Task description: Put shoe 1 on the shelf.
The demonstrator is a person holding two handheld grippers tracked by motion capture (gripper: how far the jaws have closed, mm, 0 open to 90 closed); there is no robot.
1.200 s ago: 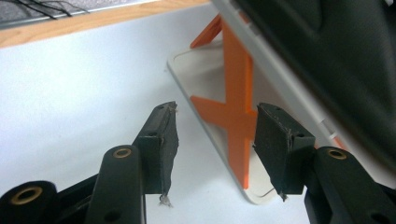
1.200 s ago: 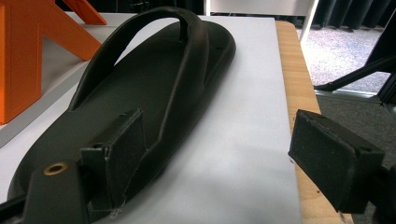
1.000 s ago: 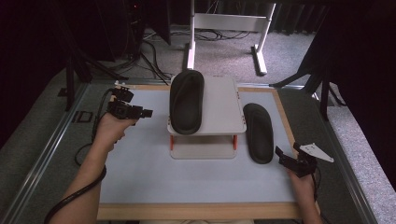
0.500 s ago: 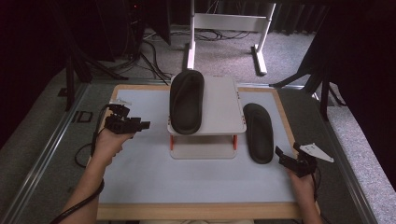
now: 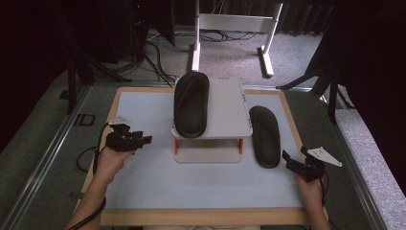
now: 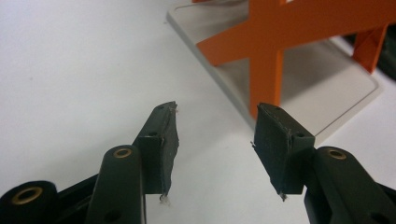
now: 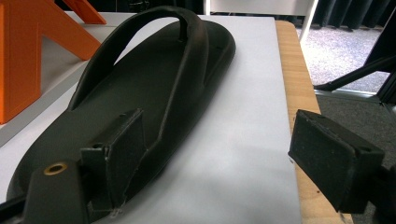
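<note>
Just right of the small rack [image 5: 213, 112], a black flip-flop [image 5: 265, 136] lies flat on the pale worktop [image 5: 143, 187], sole down and strap up, its length running away from the person. Its inner edge sits just beside the rack's grey lower plate [image 5: 208, 157]. A second black flip-flop [image 5: 191, 103] rests on the rack's grey top shelf, on its left half, heel near the front edge and toe reaching past the back edge.

At the right, the right gripper [image 5: 296, 162] hovers near the heel end of the flip-flop on the worktop, just off its outer side and not touching it. Its fingers are spread wide with nothing between them. In the right gripper view the right gripper [image 7: 233, 154] has one finger pad in front of the sandal's heel and the other out over the wooden border [image 7: 292, 79] of the worktop; the flip-flop [image 7: 140, 88] stretches away from it, its Y-shaped strap arching up to the toe post, and an orange leg [image 7: 28, 56] of the rack stands at the left.

At the left, the left gripper [image 5: 142, 140] is held above the worktop, well apart from the rack, its tips pointed toward it. The left gripper view shows the left gripper [image 6: 215, 140] with fingers apart and empty, aimed at the corner of the grey lower plate [image 6: 308, 88] and the orange cross-brace [image 6: 280, 42] that rises from it. A cable [image 5: 88, 158] trails from this gripper off the worktop's left edge.
</note>
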